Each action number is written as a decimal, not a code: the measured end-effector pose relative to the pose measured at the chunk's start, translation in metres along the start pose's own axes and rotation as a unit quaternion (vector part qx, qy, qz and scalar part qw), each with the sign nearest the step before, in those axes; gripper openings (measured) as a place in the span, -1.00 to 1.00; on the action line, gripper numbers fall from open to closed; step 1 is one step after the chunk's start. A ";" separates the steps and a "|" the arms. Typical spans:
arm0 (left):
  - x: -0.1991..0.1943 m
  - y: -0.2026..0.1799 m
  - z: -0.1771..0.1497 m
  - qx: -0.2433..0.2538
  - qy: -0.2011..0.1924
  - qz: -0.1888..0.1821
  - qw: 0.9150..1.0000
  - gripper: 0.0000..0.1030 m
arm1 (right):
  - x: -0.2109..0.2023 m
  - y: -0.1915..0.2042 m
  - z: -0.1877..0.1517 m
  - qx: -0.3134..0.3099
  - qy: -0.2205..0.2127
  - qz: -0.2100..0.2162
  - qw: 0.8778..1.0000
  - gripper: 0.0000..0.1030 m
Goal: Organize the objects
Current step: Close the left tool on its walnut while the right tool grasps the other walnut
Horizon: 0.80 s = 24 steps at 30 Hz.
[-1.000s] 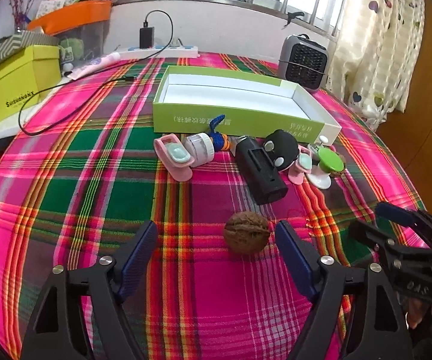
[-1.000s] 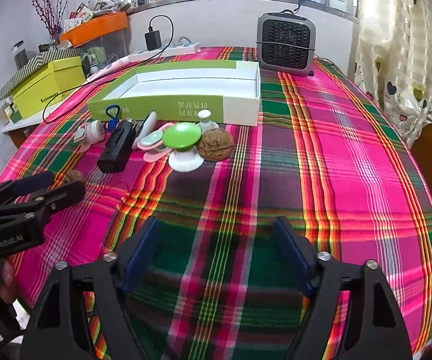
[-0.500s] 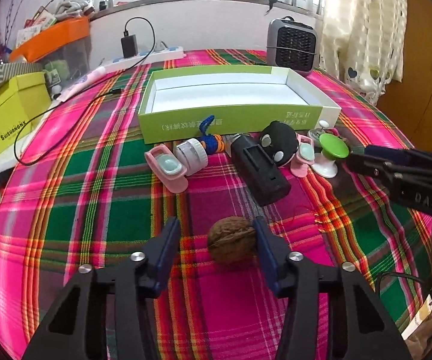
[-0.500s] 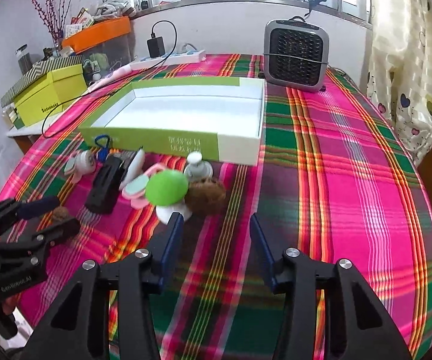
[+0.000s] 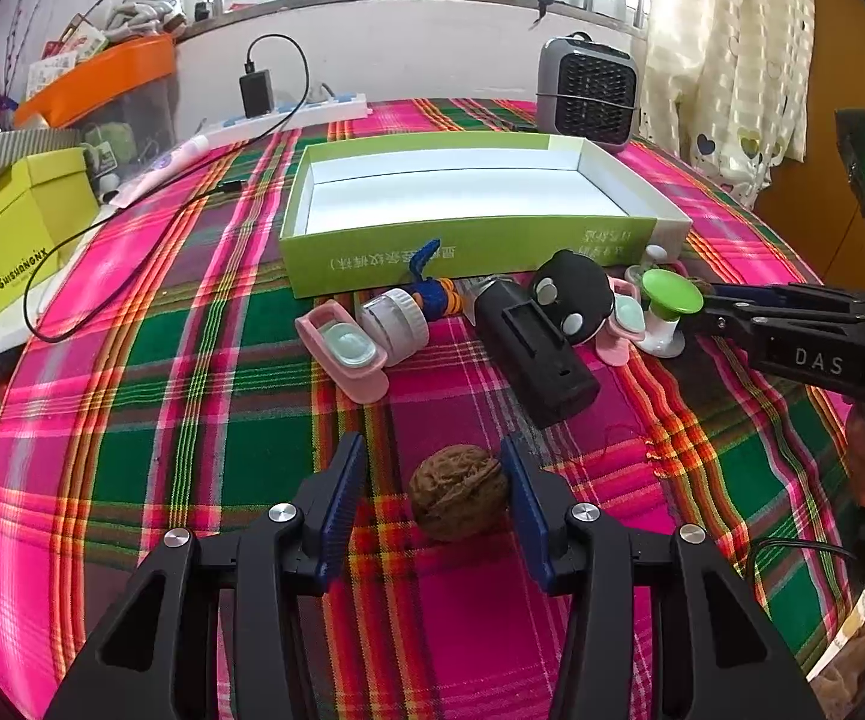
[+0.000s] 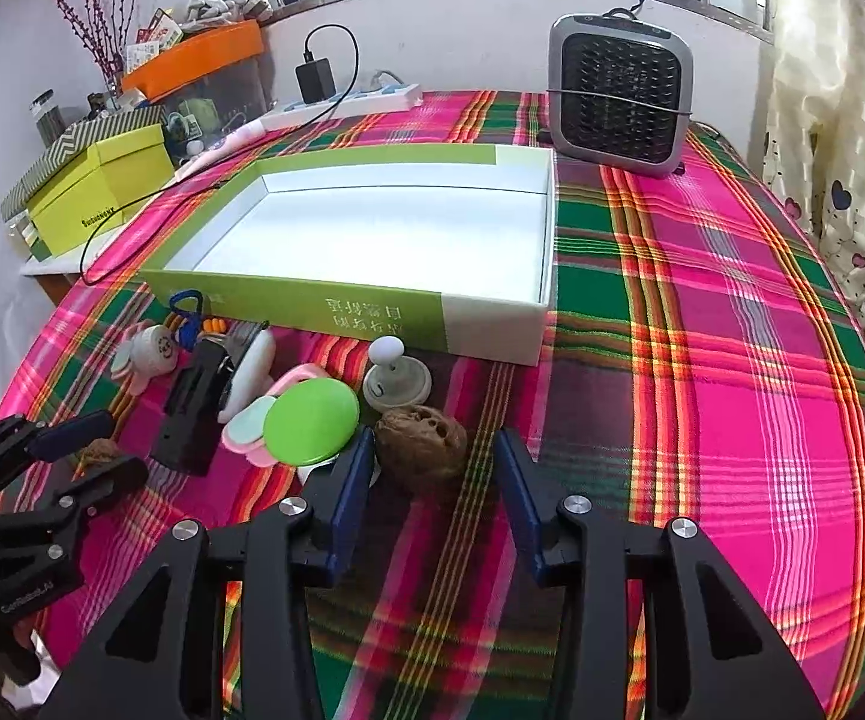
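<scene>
walnuts now bracketed; both tools narrowed, unclenched, gaps remain.

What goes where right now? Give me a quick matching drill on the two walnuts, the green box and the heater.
Things:
1. near walnut
2. far walnut
3. green box
4. heater

Places:
A. behind the box
B. between the left hand-held gripper fingers
C. beside the green-capped toy, in the right hand-held gripper
D. nothing inside

Pairs: 1-B, 2-C, 3-D, 4-A
</scene>
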<state>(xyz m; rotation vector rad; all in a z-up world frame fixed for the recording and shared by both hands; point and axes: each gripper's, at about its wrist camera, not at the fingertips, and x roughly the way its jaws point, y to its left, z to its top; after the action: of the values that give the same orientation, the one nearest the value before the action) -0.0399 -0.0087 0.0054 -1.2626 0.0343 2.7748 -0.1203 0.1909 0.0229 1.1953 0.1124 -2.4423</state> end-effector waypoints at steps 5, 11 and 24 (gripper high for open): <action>0.000 0.001 0.001 0.003 -0.004 0.003 1.000 -0.34 | 0.001 -0.002 0.000 0.002 -0.001 0.003 1.000 -0.37; -0.001 0.005 0.002 -0.002 -0.006 -0.005 1.000 -0.43 | 0.000 -0.002 -0.001 0.002 -0.003 0.002 1.000 -0.38; -0.005 0.003 0.008 0.002 -0.012 -0.019 1.000 -0.44 | -0.013 -0.001 -0.010 0.015 -0.014 -0.003 1.000 -0.38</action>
<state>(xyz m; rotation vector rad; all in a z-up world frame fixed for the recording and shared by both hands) -0.0435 -0.0116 0.0145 -1.2152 0.0134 2.7558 -0.1060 0.1991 0.0265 1.1755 0.0719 -2.4731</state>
